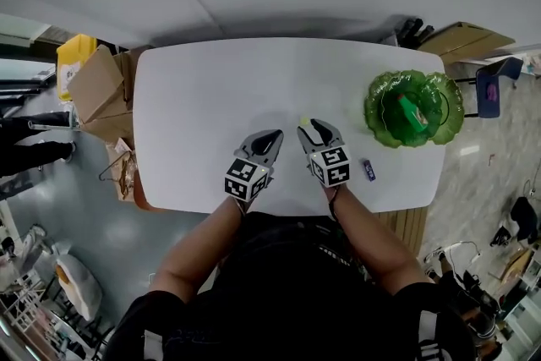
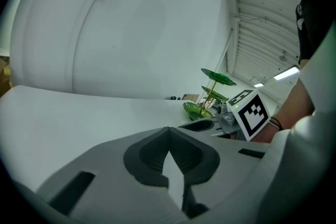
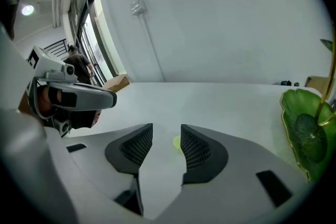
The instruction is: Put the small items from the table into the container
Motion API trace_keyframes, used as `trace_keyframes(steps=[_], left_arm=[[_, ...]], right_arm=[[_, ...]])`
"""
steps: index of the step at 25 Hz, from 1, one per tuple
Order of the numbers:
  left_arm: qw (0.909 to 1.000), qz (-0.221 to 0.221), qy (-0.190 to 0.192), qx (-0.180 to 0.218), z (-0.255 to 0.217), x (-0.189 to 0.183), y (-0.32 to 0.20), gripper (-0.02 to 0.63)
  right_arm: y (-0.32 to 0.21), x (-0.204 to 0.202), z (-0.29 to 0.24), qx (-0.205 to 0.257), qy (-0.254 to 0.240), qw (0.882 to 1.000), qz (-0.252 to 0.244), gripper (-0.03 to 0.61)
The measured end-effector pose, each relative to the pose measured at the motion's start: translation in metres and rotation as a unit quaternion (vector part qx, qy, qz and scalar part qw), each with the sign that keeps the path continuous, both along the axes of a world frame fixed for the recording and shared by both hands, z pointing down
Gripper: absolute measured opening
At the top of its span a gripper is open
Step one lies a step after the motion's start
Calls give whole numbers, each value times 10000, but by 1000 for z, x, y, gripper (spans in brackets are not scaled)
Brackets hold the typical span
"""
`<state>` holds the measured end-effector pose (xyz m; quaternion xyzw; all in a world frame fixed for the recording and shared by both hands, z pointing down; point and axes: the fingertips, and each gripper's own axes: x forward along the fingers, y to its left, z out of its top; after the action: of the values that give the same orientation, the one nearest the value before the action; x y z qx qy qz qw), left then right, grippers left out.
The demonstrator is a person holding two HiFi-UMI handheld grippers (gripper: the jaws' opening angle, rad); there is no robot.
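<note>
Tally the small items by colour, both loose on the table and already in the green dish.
Yellow-green item, on the table: 1
Blue item, on the table: 1
Green item, in the green dish: 1
Total: 3

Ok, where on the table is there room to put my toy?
The left half of the table is bare, from the cardboard box to the left gripper; so is the far strip. Crowded on the right: green dish, yellow bit, blue item.
</note>
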<state>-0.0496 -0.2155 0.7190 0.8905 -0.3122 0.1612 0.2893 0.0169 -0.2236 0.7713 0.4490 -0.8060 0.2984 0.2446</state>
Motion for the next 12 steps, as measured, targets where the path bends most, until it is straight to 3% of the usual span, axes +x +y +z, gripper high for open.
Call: trace_keyframes(steps=[12], left_arm=[[9996, -18, 166, -246, 15, 3, -10, 8]], right_arm=[[-5, 3, 48, -415, 319, 9986, 0, 160]])
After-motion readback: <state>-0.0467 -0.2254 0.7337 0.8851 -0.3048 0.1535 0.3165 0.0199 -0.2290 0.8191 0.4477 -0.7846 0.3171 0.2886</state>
